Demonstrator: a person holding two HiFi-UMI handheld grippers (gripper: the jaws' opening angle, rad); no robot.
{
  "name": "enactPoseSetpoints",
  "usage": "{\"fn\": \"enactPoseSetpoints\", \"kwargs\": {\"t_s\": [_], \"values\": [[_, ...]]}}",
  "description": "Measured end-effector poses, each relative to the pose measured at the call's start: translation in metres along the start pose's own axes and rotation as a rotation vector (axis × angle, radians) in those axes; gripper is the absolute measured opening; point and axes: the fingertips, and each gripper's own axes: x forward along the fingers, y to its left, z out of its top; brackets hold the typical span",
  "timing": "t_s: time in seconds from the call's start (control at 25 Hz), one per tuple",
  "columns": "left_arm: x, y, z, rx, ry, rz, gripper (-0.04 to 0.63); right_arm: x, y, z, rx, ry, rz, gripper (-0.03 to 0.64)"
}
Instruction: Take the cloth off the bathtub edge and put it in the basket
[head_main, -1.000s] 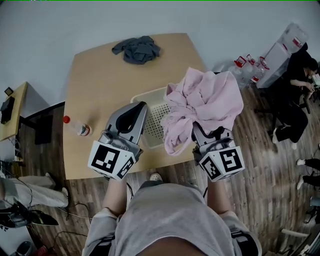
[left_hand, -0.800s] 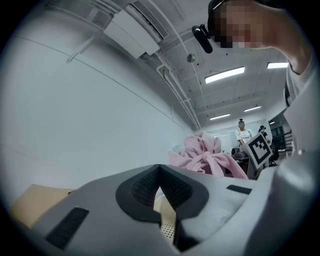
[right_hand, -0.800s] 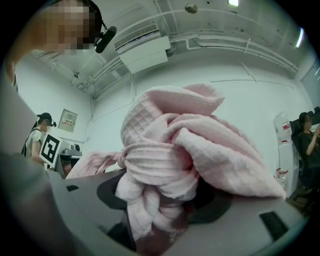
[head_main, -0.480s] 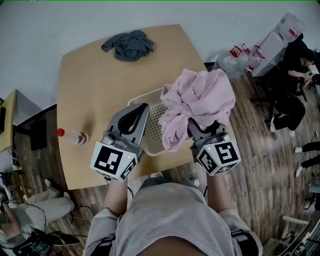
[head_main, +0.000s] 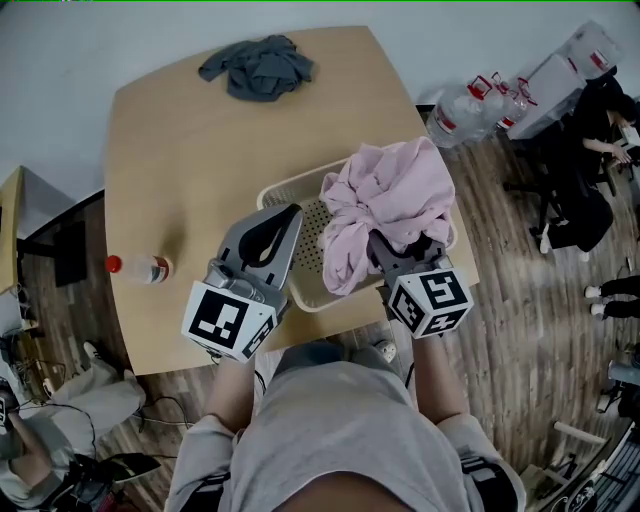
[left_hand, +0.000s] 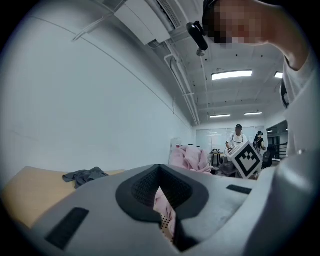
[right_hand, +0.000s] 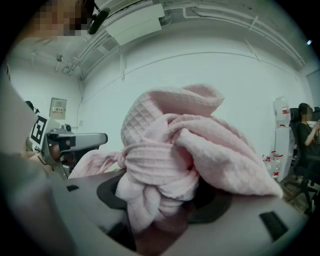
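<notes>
View from above over my 2 hand-held grippers and a light wooden table. My right gripper is clamped on a bunched pink cloth. In the right gripper view the waffle-textured fabric is pinched between the 2 jaws and swells up over them, filling most of what lies ahead. From above, the cloth mounds in front of this gripper, and 1 fold hangs down just to its left, over the right part of a pale perforated basket. I cannot tell whether the fold touches the basket. The basket sits on the near part of the table, directly ahead of and between my 2 grippers. My left gripper has its jaws together with nothing between them. Its tips point over the basket's left side, and through the narrow slit behind the tips the left gripper view shows a strip of pink cloth and dotted basket wall. Well ahead of the left gripper, near the far edge of the table, lies a crumpled grey cloth. To that gripper's left, a bottle with a red cap lies on its side on the table. Beyond the right gripper, off the table, large water bottles stand on a wooden floor.
</notes>
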Motion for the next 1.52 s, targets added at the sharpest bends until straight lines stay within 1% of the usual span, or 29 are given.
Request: {"fn": "enactPoseSetpoints", "kwargs": {"t_s": [0.16,0.56,0.68,0.88,1.0,1.28,1.52], "values": [[-0.001,0.004,-0.006,-0.015,0.010,0.001,0.005,0.015,-0.001,-0.023,-0.010,0.107,0.004,0.294],[-0.003,0.011,-0.020,-0.047,0.018,-0.001,0.005,0.044,-0.007,-0.090,-0.013,0.416,0.021,0.296],[-0.005,0.014,-0.022,-0.053,0.019,0.007,0.005,0.049,-0.010,-0.102,-0.041,0.504,0.017,0.296],[-0.008,0.019,-0.027,-0.076,0.017,0.020,0.005,0.057,-0.016,-0.115,-0.051,0.623,0.026,0.296],[-0.008,0.020,-0.028,-0.075,0.019,0.020,0.005,0.061,-0.018,-0.125,-0.070,0.697,0.032,0.296],[-0.013,0.024,-0.028,-0.080,0.009,0.028,0.005,0.070,-0.022,-0.145,-0.086,0.834,0.037,0.296],[-0.018,0.025,-0.028,-0.083,0.009,0.034,0.005,0.075,-0.026,-0.157,-0.092,0.893,0.025,0.295]]}}
